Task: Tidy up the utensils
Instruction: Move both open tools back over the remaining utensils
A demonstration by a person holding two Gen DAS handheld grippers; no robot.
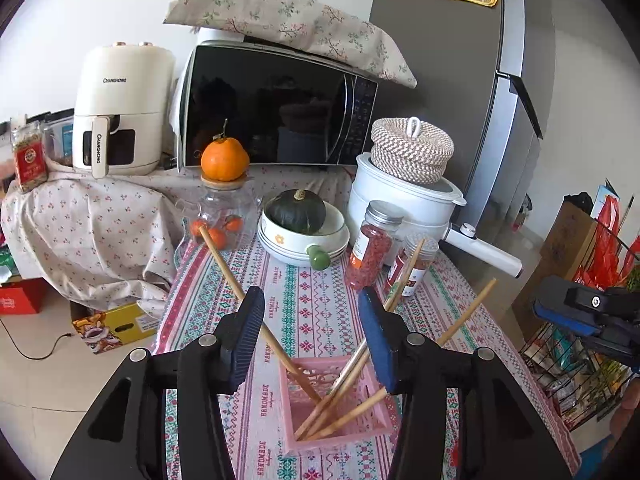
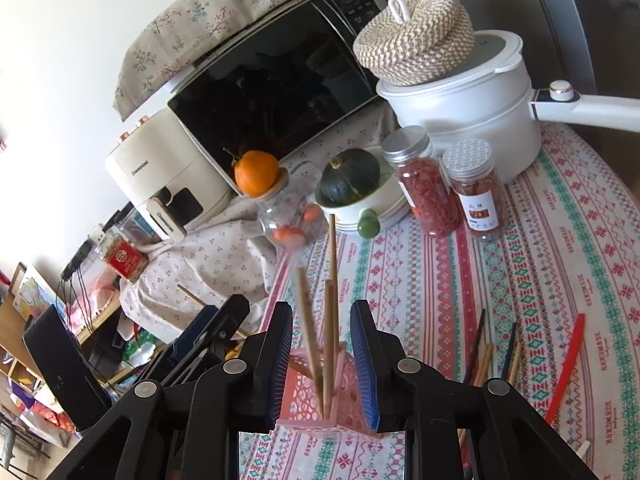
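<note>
Both grippers open over the pink holder: left gripper and right gripper grip nothing, bamboo chopsticks standing inside (cloth reads "HANDMADE"); "CHANGHONG" fryer at ten o'clock.

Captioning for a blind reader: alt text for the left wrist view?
Open left claw above a pink holder where bamboo chopsticks lean. Behind on the patterned cloth: squash, spice jars, microwave.

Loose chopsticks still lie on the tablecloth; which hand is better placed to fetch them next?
Probably the right: the loose chopsticks lie just beside the right tool, which is open. The left wrist view shows none.
</note>
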